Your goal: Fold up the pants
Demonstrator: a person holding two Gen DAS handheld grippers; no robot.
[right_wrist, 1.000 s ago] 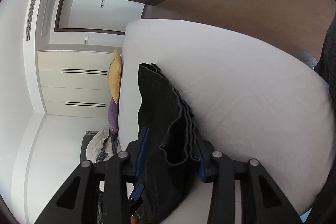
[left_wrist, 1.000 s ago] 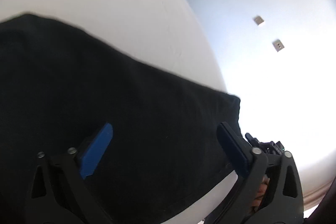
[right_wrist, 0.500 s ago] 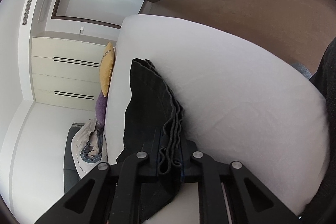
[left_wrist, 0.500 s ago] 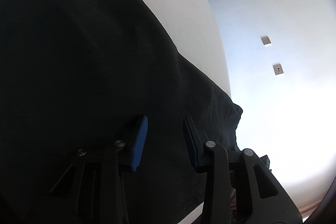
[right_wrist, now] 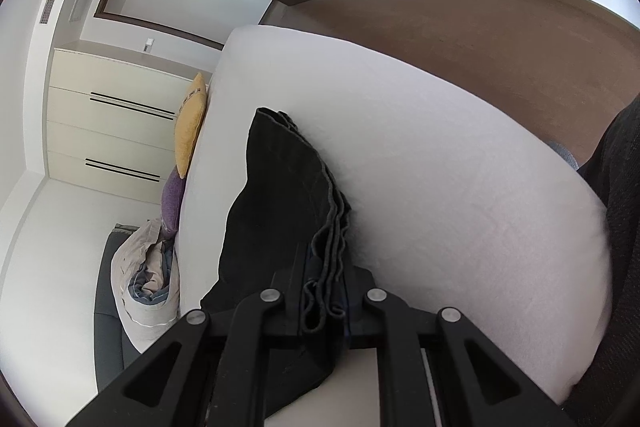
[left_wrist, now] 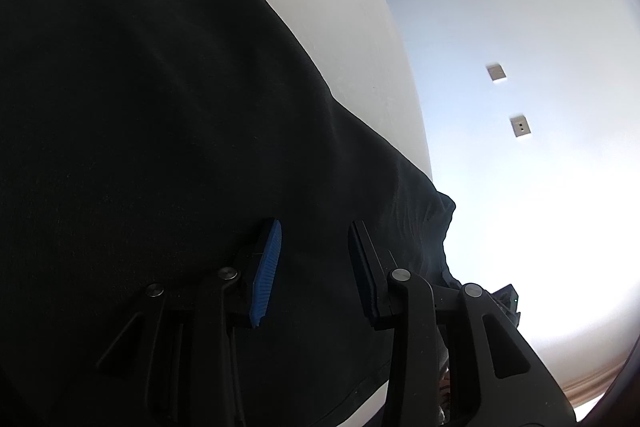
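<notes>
The pants (left_wrist: 168, 131) are black, of soft matte cloth, and fill the left and centre of the left wrist view — their edge runs diagonally from upper left to a rumpled corner at lower right. In the right wrist view the pants (right_wrist: 276, 203) stand in the centre as a folded bundle, several layered hem edges stacked along its right side — wavy, greyish at the rims.

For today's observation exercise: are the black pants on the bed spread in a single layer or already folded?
Folded. In the right wrist view, the pants show several stacked layer edges along one side, pinched in the right tongs on the white bed.
</notes>
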